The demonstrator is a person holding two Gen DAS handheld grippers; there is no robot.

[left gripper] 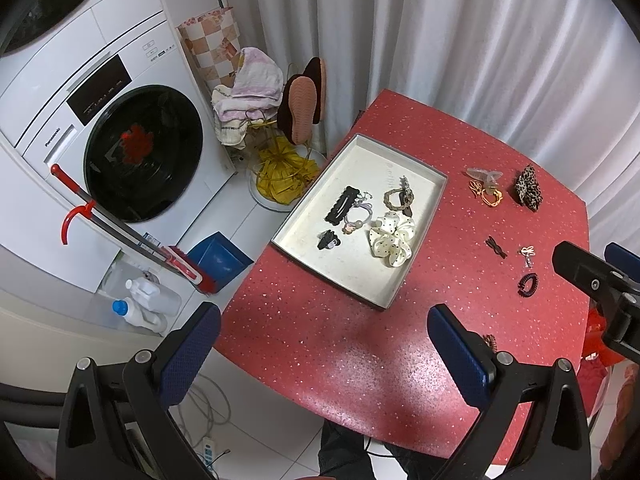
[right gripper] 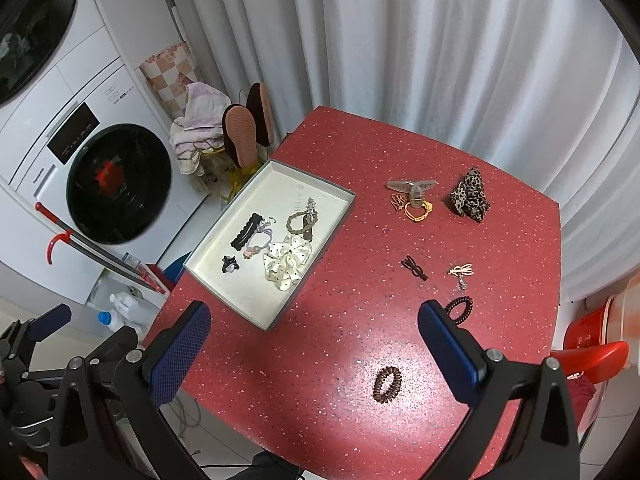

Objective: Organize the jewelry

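I see a red speckled table [right gripper: 360, 360] with a shallow grey-walled tray [right gripper: 342, 216] on its left half. My left gripper [left gripper: 324, 344] hangs over the near left edge of the table, fingers wide apart and holding nothing. My right gripper [right gripper: 316, 344] hangs over the near middle, fingers also spread wide and empty.

The tray already holds a cream dotted scrunchie [right gripper: 286, 260], a black hair clip [right gripper: 246, 230], a braided tie [right gripper: 298, 220] and a few smaller pieces. Loose on the table to the right lie a brown spiral hair tie [right gripper: 387, 385], nearest me, a dark spiral tie [right gripper: 460, 306] partly behind my right finger, a small dark bow clip [right gripper: 414, 268], a pale clip [right gripper: 460, 271], an orange tie and clear claw clip [right gripper: 414, 196], and a leopard-print bow [right gripper: 470, 196] farthest back.

My guess is the brown spiral tie comes next — it sits between my right fingers already. I would lower straight down, straddle the ring across its narrow width, and close gently, since it looks springy and could squirm out sideways.

The path left to the tray is open table. The tray's near end has bare floor for a drop — I must lift over its wall. The table's right and near edges are close, with a red chair [right gripper: 592, 354] beyond.
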